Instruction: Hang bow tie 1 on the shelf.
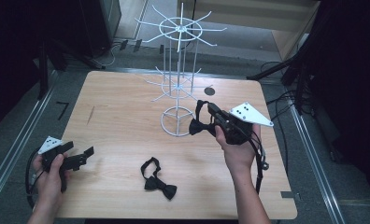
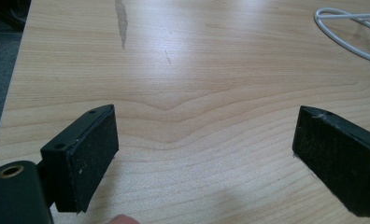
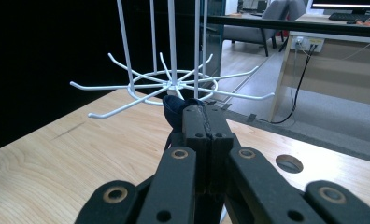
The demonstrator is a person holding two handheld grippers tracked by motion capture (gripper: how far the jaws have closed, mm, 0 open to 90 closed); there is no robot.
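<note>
A white wire rack (image 1: 177,79) with two tiers of hooks stands at the back middle of the wooden table (image 1: 122,116). My right gripper (image 1: 209,109) hovers beside its base, shut on the strap of a black bow tie (image 1: 198,126) that hangs below the jaws. In the right gripper view the shut gripper (image 3: 204,112) pinches the dark strap (image 3: 173,112) just before the rack's lower hooks (image 3: 171,86). A second black bow tie (image 1: 159,183) lies flat near the front edge. My left gripper (image 1: 80,149) rests at the front left, and in its own view the left gripper (image 2: 206,114) is open over bare wood.
The rack's round wire base (image 2: 349,30) sits in the top right corner of the left gripper view. A round hole (image 1: 209,90) pierces the table behind the rack. Dark stands and cables (image 1: 286,100) line the floor on both sides, and a desk (image 3: 342,51) lies beyond.
</note>
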